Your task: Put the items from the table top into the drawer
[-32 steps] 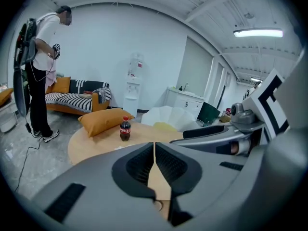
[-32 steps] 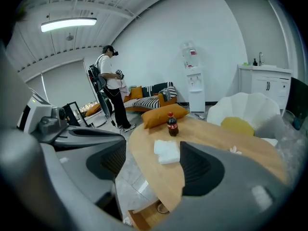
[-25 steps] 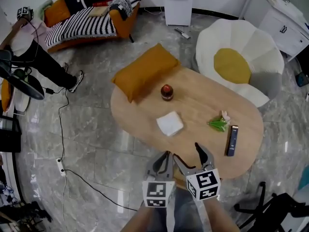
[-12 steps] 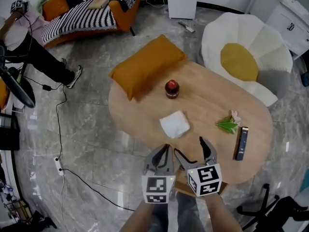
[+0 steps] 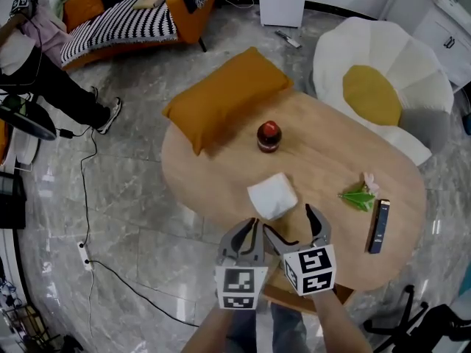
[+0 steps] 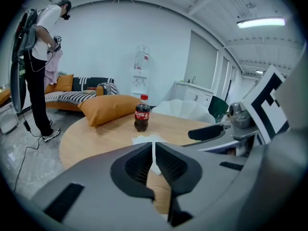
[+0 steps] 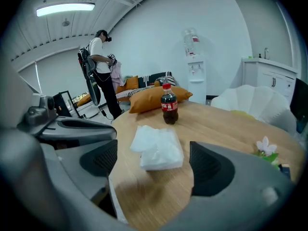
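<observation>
On the oval wooden table (image 5: 324, 160) stand a cola bottle (image 5: 268, 135), a white tissue pack (image 5: 273, 195), a small flower (image 5: 360, 194) and a dark remote (image 5: 379, 226). Both grippers hover at the table's near edge. My left gripper (image 5: 250, 230) is shut and holds nothing; its pads nearly touch in the left gripper view (image 6: 154, 150). My right gripper (image 5: 291, 223) is opening. The gap between its jaws (image 7: 154, 165) is bare, and the tissue pack (image 7: 158, 148) lies just ahead of it. The bottle (image 7: 168, 105) stands farther back. A wooden ledge (image 5: 305, 296) shows under the table's front edge.
An orange pillow (image 5: 224, 96) leans on the table's far left edge. A white flower-shaped chair (image 5: 383, 87) stands behind the table on the right. A striped sofa (image 5: 132, 20) and a person (image 5: 37, 57) are far left. A cable (image 5: 92, 197) runs across the floor.
Both grippers have come down toward the table's near edge and closer to the tissue pack. The right jaws have spread wider. The left jaws stay together.
</observation>
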Tool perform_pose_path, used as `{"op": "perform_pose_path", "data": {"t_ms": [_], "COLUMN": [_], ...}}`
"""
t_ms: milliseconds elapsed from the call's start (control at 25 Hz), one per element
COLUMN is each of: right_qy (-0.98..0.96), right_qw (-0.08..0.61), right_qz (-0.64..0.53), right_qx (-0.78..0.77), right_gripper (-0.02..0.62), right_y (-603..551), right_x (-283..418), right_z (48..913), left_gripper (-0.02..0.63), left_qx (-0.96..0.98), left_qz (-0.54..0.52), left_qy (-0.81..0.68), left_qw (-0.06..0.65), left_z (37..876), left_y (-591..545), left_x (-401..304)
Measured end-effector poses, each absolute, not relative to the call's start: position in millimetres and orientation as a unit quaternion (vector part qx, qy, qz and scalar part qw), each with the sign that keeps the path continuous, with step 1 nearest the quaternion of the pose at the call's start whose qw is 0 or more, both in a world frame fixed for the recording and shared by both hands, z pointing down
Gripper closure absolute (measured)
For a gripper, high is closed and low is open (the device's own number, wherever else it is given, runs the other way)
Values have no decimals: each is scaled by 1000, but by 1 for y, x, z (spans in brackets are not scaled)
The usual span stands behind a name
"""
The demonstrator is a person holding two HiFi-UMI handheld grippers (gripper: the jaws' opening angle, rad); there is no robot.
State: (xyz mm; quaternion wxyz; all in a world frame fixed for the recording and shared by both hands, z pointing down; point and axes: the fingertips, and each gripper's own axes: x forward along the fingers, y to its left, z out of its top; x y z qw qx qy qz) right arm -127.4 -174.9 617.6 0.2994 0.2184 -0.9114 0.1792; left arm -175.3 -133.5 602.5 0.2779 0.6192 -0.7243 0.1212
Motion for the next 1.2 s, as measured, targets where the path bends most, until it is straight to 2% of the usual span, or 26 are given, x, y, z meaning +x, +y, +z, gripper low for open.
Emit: {"op": "perform_pose_path", "data": {"t_ms": [280,520,1200], "right_qy": [-908,-903,-896], "right_qw": [305,320,355], "right_qz": [179,188,170], "right_qx": [224,218,203], "right_gripper": [126,80,80], "right_y": [-184,-188,-193], "right_x": [-140,-147,-159], "right_z": [644,667,708], "left_gripper": [594,594,594], "left_qx": [624,620,625], "left_qz": [135,143,149], "left_qy": [-718,-718,-703], "left_qw": [277,283,306], "left_z": [630,646,677], "left_y": [-141,-142,-150], "left_x": [-188,-198,-202]}}
